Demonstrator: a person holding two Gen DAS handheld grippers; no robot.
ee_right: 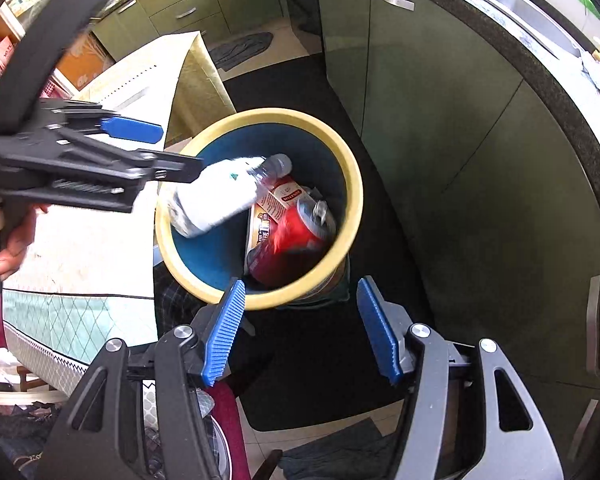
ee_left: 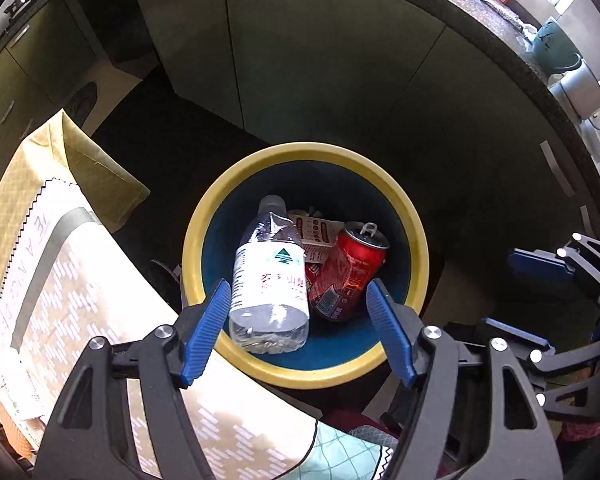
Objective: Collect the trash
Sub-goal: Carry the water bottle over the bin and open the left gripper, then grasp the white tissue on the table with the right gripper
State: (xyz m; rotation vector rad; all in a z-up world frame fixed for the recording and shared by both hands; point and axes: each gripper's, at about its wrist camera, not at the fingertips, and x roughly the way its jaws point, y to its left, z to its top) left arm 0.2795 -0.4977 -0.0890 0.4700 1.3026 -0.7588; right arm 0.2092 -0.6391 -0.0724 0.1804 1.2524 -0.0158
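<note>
A yellow-rimmed bin [ee_left: 414, 240] [ee_right: 352, 200] with a blue inside stands on the floor beside the table. In it lie a red can [ee_left: 348, 272] [ee_right: 296, 236] and a printed carton [ee_left: 316, 236] [ee_right: 276, 200]. A clear water bottle [ee_left: 268, 276] [ee_right: 216, 196] tilts in the bin's mouth, cap inward and base over the rim, blurred in the right wrist view. My left gripper [ee_left: 299, 285] [ee_right: 160, 148] is open above it; one pad is beside the bottle, the other well clear. My right gripper [ee_right: 300, 284] [ee_left: 500, 292] hangs open and empty by the bin.
A table with a patterned cloth [ee_left: 80, 280] [ee_right: 84, 248] borders the bin. Green cabinet doors [ee_left: 300, 60] [ee_right: 460, 140] curve behind, under a dark countertop [ee_left: 500, 28] holding a teal pot [ee_left: 552, 44]. A dark mat [ee_right: 320, 360] covers the floor. A hand [ee_right: 8, 248] holds the left gripper.
</note>
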